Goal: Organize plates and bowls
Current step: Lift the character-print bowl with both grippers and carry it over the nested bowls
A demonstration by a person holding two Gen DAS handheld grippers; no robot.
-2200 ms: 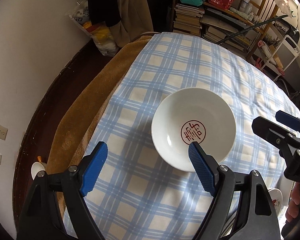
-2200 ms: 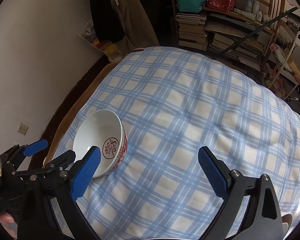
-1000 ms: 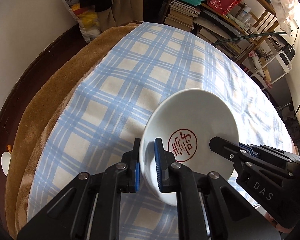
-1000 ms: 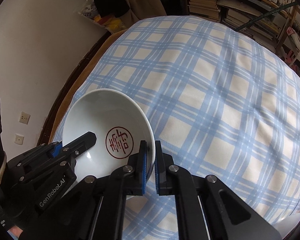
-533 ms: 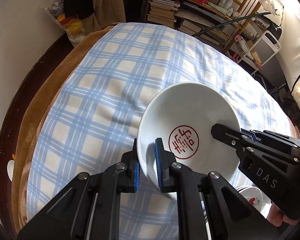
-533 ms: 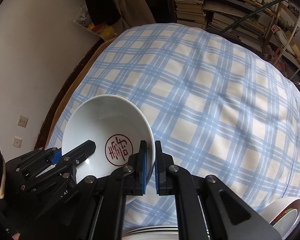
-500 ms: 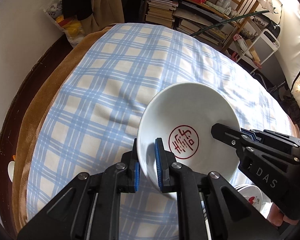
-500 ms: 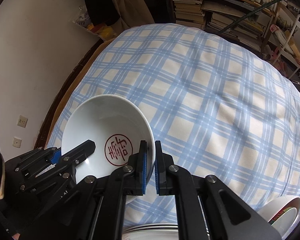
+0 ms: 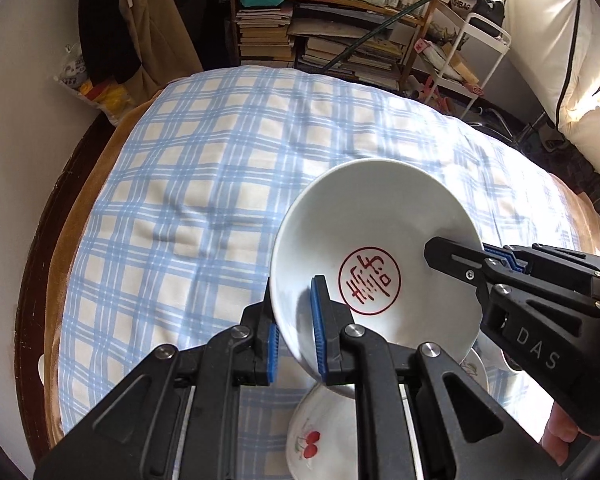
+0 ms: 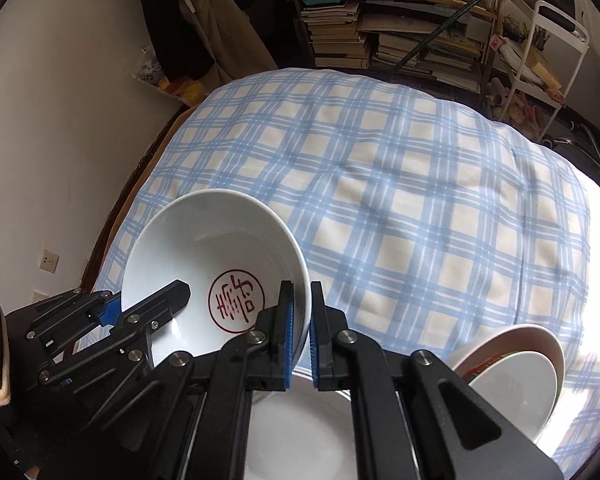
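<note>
The left tongs (image 9: 294, 322) and the right tongs (image 10: 298, 322) each pinch opposite sides of the rim of the white bowl with the red seal (image 9: 374, 256), which hangs tilted above the near edge of the bed with the blue checked cover (image 9: 204, 184). Below it sit a cherry-print bowl (image 9: 320, 436), a white plate (image 10: 300, 432) and nested bowls (image 10: 512, 368). To do this well, level the bowl, centre it over the stack, and lower with both grips even.

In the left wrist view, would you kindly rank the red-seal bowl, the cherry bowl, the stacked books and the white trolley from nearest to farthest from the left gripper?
1. Red-seal bowl: rim between the left gripper pads.
2. Cherry bowl: just below, near edge.
3. White trolley: beyond the bed, far right.
4. Stacked books: far shelf, centre; too close to call against the trolley.
</note>
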